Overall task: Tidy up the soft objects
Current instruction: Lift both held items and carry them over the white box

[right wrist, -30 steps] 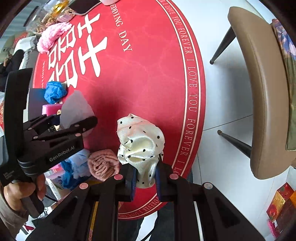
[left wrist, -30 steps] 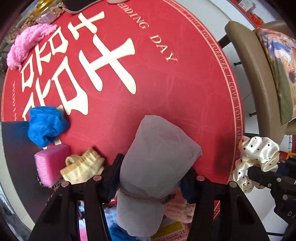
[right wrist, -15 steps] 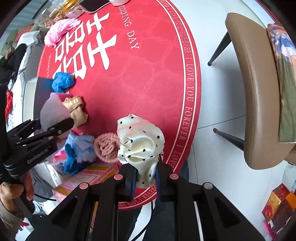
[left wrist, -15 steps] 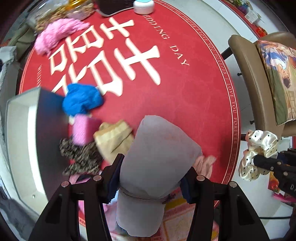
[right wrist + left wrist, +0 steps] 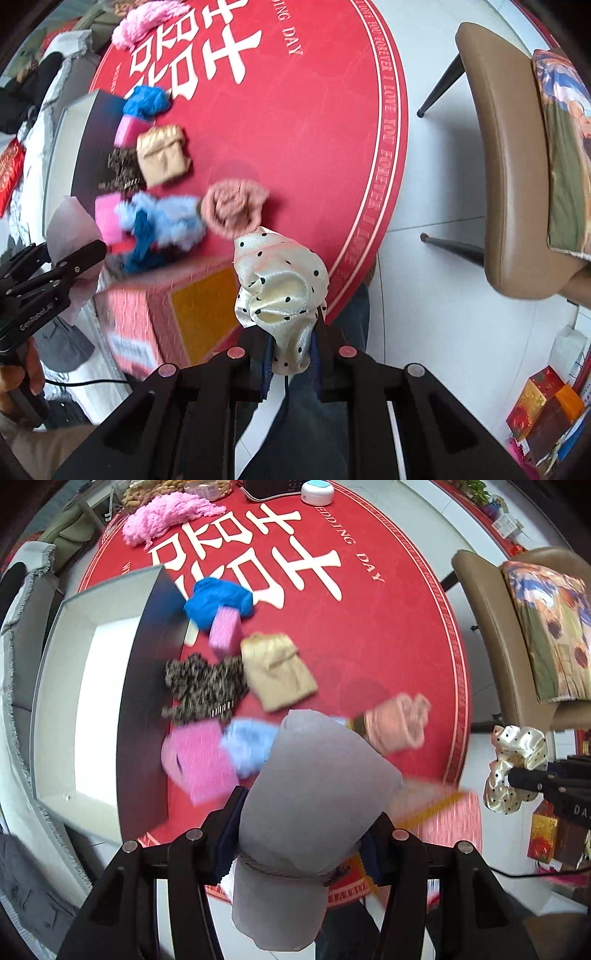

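Observation:
My left gripper (image 5: 301,840) is shut on a grey cloth pouch (image 5: 314,790), held above the near edge of the round red table (image 5: 388,635). My right gripper (image 5: 290,350) is shut on a cream polka-dot scrunchie (image 5: 280,288), held above the table's near right edge; it also shows in the left wrist view (image 5: 517,764). On the table lie a blue cloth (image 5: 218,600), a pink sponge (image 5: 223,627), a tan cloth (image 5: 277,670), a leopard scrunchie (image 5: 205,686), a light blue fluffy piece (image 5: 247,746) and a pink rolled cloth (image 5: 399,720).
An open dark box with a white inside (image 5: 96,701) stands at the table's left. A red and yellow box (image 5: 177,314) lies at the near edge. A fluffy pink cloth (image 5: 170,515) lies at the back. A tan chair (image 5: 509,155) stands to the right.
Both grippers have pulled back and up from the table with their loads. More of the table, the soft pile and the open box has come into view.

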A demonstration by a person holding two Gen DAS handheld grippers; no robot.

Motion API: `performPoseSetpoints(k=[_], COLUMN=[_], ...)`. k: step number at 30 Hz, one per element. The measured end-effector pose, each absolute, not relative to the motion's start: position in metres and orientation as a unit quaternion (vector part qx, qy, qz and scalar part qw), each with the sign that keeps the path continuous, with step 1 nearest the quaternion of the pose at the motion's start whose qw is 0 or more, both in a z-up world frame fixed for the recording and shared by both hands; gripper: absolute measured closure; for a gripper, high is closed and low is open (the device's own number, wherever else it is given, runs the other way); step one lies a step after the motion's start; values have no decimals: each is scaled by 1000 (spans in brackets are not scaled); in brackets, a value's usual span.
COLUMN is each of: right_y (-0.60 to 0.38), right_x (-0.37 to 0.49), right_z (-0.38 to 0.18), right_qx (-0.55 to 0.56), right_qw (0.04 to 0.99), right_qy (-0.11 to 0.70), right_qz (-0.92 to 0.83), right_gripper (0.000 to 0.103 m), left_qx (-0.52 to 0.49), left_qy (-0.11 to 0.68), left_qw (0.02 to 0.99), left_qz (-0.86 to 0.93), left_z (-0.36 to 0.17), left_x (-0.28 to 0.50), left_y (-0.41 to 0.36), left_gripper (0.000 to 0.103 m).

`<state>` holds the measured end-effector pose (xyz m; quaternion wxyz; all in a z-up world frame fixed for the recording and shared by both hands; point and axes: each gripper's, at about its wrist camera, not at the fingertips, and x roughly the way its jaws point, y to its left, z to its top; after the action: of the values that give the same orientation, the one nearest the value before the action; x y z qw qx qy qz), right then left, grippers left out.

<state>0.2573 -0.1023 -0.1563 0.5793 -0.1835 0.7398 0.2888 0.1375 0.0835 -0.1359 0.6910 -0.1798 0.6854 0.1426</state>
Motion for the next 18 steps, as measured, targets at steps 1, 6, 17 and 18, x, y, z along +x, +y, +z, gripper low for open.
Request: performPoseSetpoints(k=[1, 6, 17, 18], right_y=[-105, -116, -110, -108], right_x=[251, 224, 158, 151], right_z=[-154, -142, -111, -109], right_qx=[-187, -199, -218, -222], right_qw=[578, 575, 570, 565], right_qy=[740, 739, 726, 726], right_qz=[288, 288, 316, 323], right_gripper=[85, 85, 85, 85], left_qx=[-180, -173, -161, -160], left_qy=[685, 681, 678, 675], left_qw=[692, 702, 714, 717], left_qz=[141, 119, 64, 66], left_z=[-133, -123, -110, -108], left_x=[131, 98, 43, 37], left_y=[81, 60, 37, 37], left_gripper=[47, 47, 47, 47])
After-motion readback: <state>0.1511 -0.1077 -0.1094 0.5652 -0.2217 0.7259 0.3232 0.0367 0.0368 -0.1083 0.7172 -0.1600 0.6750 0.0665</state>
